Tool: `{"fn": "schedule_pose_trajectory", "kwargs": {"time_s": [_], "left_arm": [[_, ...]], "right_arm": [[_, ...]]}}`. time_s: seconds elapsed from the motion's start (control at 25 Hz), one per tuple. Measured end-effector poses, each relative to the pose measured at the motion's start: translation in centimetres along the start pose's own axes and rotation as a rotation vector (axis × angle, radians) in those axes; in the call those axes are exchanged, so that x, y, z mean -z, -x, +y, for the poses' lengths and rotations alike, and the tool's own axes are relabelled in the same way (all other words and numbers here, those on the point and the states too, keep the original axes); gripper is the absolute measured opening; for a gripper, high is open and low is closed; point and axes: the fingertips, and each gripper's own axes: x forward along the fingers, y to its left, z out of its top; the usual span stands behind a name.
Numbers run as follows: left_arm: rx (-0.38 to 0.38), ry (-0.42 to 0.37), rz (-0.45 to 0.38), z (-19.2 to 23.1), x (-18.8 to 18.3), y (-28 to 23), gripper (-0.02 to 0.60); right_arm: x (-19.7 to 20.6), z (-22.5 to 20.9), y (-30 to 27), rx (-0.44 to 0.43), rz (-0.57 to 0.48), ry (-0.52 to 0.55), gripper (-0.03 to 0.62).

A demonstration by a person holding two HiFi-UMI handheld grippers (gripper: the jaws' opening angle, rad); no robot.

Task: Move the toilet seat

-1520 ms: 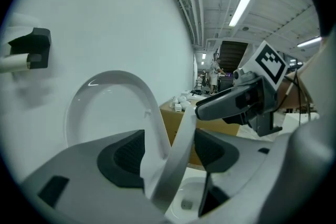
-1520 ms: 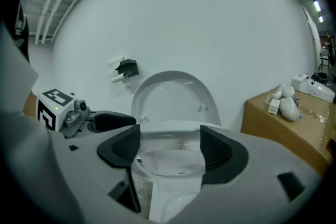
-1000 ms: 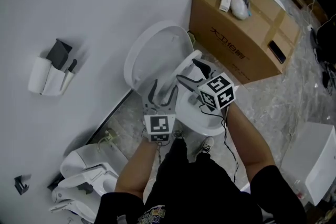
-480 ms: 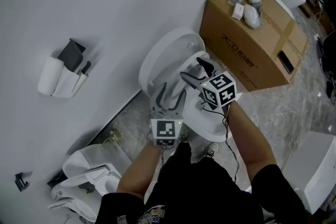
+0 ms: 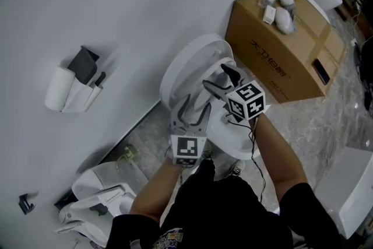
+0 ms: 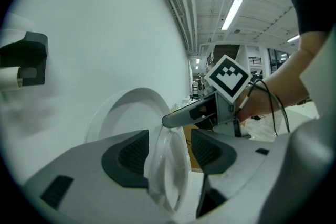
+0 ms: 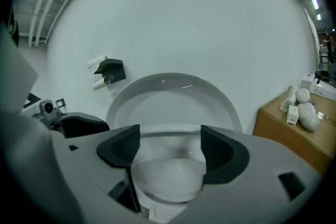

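1. White wall point(image 5: 116, 9): the whole toilet is being backed up against it.
2. Cardboard box point(image 5: 280, 49): it is being seen on the marbled floor just right of the toilet, with small white items being carried on its top.
3. Toilet lid point(image 5: 186, 67): it is being leaned upright against the wall. The bowl point(image 5: 236, 140) is being left uncovered below it, just ahead of the person's legs.
4. Toilet seat point(image 6: 167, 165): it is being viewed edge-on in the left gripper view. It is raised off the bowl and standing in front of the lid, not flat against it.
5. Left gripper point(image 5: 194, 105): it is being aimed at the seat.
   - Its jaws are being held wide apart, having just been closing a little.
   - The seat's rim is being straddled between the pads. The left pad is close against the rim and a gap is showing at the right pad, so no clamp is being made.
6. Right gripper point(image 7: 170, 147): its jaws are being held well apart and nothing is being gripped. Only the bowl is being framed beyond them.
   - In the left gripper view, one of its jaws is being seen crossing just above the seat's top edge. Contact cannot be told.
7. Wall holder point(image 5: 73, 84): it is being noted well left of the lid, with dark items standing in it.
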Motion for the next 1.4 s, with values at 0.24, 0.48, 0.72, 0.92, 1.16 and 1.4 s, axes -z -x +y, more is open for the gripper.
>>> {"fn": "schedule_pose_trajectory", "kwargs": {"time_s": [0.24,0.48,0.72,0.92,1.16,1.4], "left_arm": [[-0.001,-0.005,-0.009,0.2,-0.5,0.1,0.241],[-0.016,-0.005,-0.028,0.0,-1.2,0.7,0.223],[-0.029,0.008,-0.044,-0.9,-1.9,1.8,0.153],[-0.067,-0.001,-0.064,-2.6,-4.2,3.5,0.036],[-0.111,0.018,-0.063,-6.1,-5.3,5.7,0.018],[-0.106,0.04,-0.078,-11.6,-6.6,7.8,0.014]], "right_arm": [[0.1,0.1,0.2,0.012,0.003,0.0,0.368],[0.0,0.5,1.2,0.027,-0.018,-0.006,0.331],[-1.0,1.2,4.4,0.043,-0.083,0.018,0.092],[-1.9,2.3,9.0,0.018,-0.144,0.029,-0.002],[-2.8,4.0,15.7,-0.013,-0.187,0.095,-0.002],[-3.2,5.3,22.5,-0.043,-0.227,0.136,-0.002]]}}
